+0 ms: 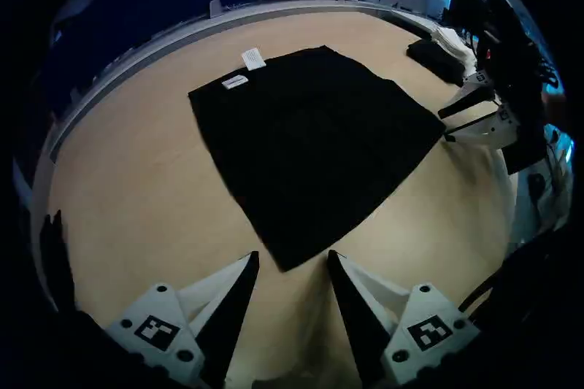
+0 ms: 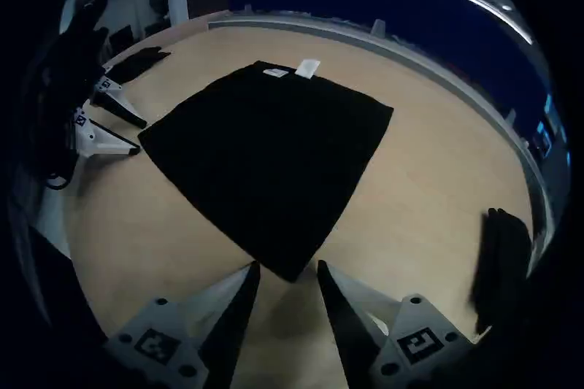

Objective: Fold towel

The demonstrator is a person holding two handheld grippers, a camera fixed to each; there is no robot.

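Towel [image 1: 314, 141] flat on table [image 1: 146, 192]; left hand-held gripper [image 1: 292, 257], right hand-held gripper [image 2: 287, 265] agape at corners; dark pile [image 1: 438, 59] beyond.

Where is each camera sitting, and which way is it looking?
Left gripper view: rides on the left gripper, faces the towel on the table; its own open fingers flank one corner, the right gripper sits at another.
Right gripper view: rides on the right gripper, faces the towel from the next corner; its own open fingers show, the left gripper farther off.
Both share: towel, table, both grippers.
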